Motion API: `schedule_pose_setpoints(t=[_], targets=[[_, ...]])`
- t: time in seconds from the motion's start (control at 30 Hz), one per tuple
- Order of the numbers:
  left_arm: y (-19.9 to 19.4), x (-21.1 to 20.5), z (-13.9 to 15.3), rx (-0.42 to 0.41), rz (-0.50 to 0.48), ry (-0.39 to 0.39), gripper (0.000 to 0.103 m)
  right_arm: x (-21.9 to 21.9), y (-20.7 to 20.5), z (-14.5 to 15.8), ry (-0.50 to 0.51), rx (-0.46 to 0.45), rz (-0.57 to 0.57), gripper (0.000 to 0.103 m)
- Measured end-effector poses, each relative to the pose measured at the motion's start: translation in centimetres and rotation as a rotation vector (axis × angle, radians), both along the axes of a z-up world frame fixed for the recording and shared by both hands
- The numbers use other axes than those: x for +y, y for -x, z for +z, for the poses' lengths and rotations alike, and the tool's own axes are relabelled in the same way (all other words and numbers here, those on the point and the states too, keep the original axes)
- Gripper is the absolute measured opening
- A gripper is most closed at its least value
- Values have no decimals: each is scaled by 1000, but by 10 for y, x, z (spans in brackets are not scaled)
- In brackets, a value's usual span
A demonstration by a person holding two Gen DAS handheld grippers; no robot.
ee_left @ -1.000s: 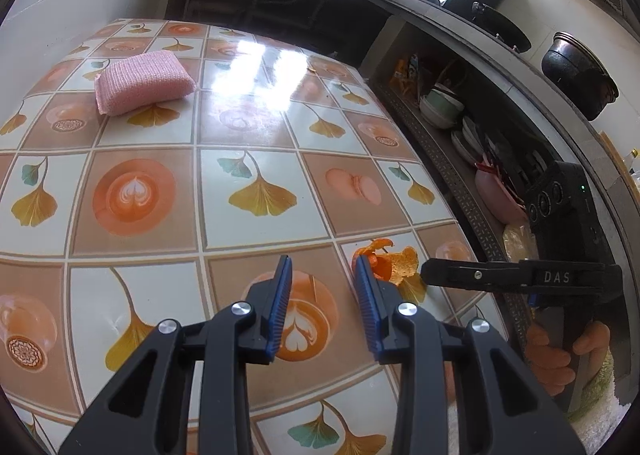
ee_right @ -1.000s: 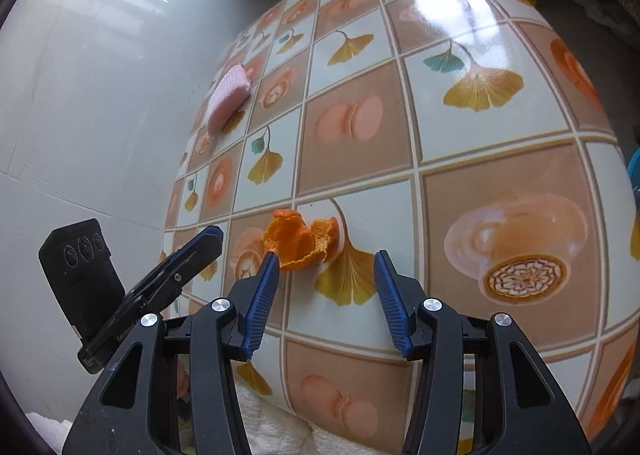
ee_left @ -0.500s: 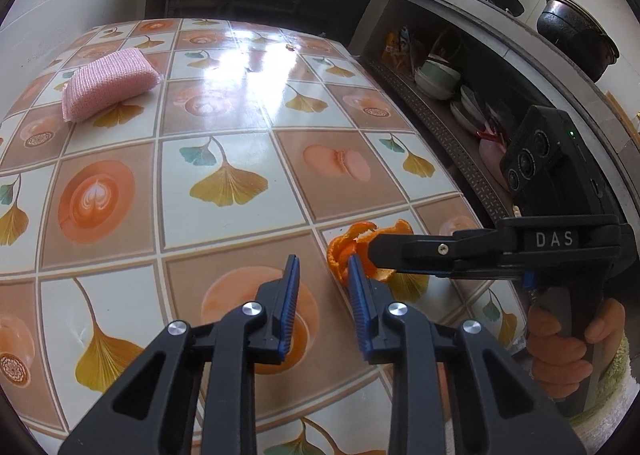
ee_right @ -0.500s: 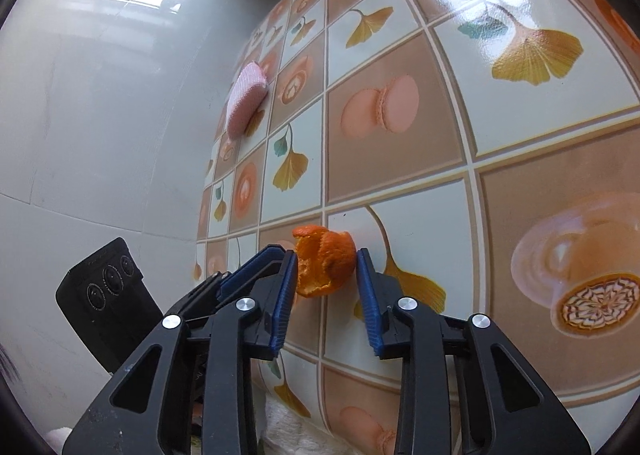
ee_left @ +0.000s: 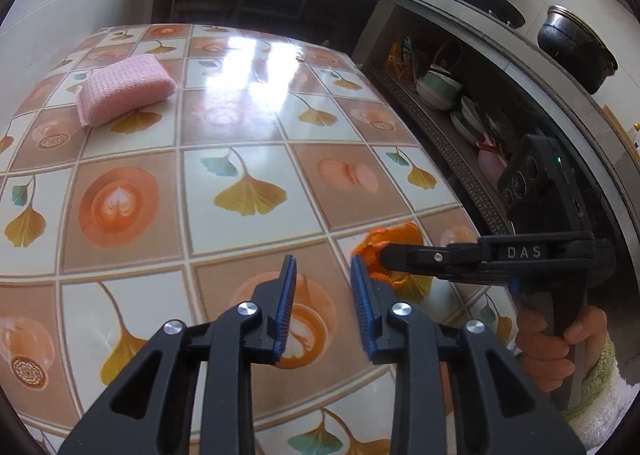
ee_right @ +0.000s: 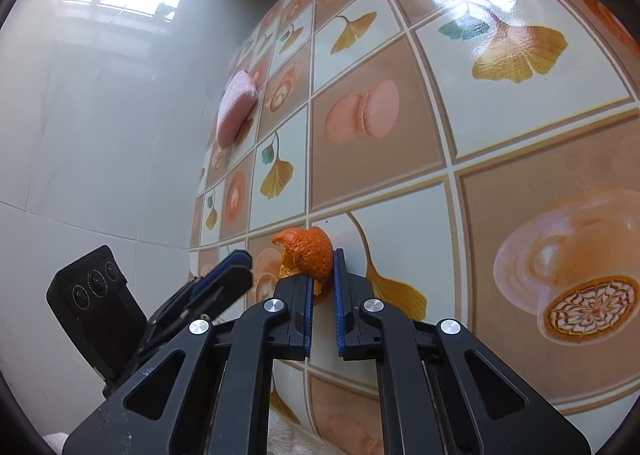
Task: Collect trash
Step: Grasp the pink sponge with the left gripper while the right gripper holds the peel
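We are pinching the orange peel (ee_right: 308,255) between the right gripper (ee_right: 321,267) pads, near the table's (ee_left: 248,127) edge. Our left gripper (ee_left: 322,275) is opening, empty, at the peel's nine o'clock. A pink sponge (ee_left: 124,93) is lying well apart.

Both wrist cameras look steeply down along their fingers, close over the table's (ee_left: 248,127) near edge; both show the orange peel (ee_right: 308,255) and pink sponge (ee_left: 124,93).
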State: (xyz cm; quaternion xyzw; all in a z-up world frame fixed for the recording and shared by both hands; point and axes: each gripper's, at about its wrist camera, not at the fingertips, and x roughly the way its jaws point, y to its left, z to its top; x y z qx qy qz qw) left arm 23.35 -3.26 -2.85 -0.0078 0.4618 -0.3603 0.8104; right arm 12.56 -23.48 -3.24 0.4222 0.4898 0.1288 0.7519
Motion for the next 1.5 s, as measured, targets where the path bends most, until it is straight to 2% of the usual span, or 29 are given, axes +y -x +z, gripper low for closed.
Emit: schedule_pose_setpoints(t=[0.07, 0.13, 0.17, 0.23, 0.3, 0.4, 0.47, 0.53, 0.6, 0.67, 0.8, 0.9, 0.97, 1.03, 1.1, 1.27, 1.37, 1.43, 1.5], targets=[[-16, 15, 9, -2, 53, 11, 43, -6, 3, 1, 5, -4, -14, 7], [-40, 34, 21, -11, 143, 12, 65, -11, 5, 3, 11, -13, -24, 7], [-50, 40, 26, -17, 183, 12, 70, -14, 7, 4, 16, -16, -27, 7], [-77, 57, 39, -44, 299, 22, 90, -20, 10, 5, 23, -21, -31, 7], [-106, 65, 47, -69, 409, 0, 97, -22, 11, 4, 21, -23, -32, 7], [-149, 61, 53, -103, 447, -61, 97, -25, 11, 2, 11, -25, -32, 7], [-174, 46, 50, -115, 326, -113, 97, -29, 13, 2, 3, -26, -29, 7], [-197, 25, 42, -107, 132, -175, 97, -27, 11, 1, -5, -26, -27, 7], [-215, 11, 34, -129, 40, -267, 97, -28, 9, -1, -12, -24, -23, 7], [-232, 2, 30, -129, -5, -323, 97, -29, 8, -2, -17, -22, -19, 7], [-264, -7, 22, -78, -7, -335, 97, -31, 5, -7, -33, -18, -17, 7], [-279, -8, 9, 20, -9, -330, 97, -31, 2, -9, -45, -18, -17, 7], [-278, -6, 0, 102, -30, -298, 97, -34, 4, -9, -45, -21, -12, 7], [-267, -2, 0, 140, -55, -247, 97, -36, 5, -9, -45, -24, -10, 7], [-254, 0, 0, 161, -74, -240, 97, -39, 6, -11, -50, -25, -9, 7], [-213, -8, -2, 119, -143, -349, 97, -38, 7, -10, -41, -29, -11, 7], [-186, -20, -6, 44, -179, -443, 97, -36, 8, -9, -35, -29, -18, 7], [-171, -28, -10, 18, -159, -502, 97, -34, 10, -8, -24, -29, -20, 7], [-164, -31, -12, 44, -113, -516, 97, -32, 12, -6, -19, -29, -24, 7]])
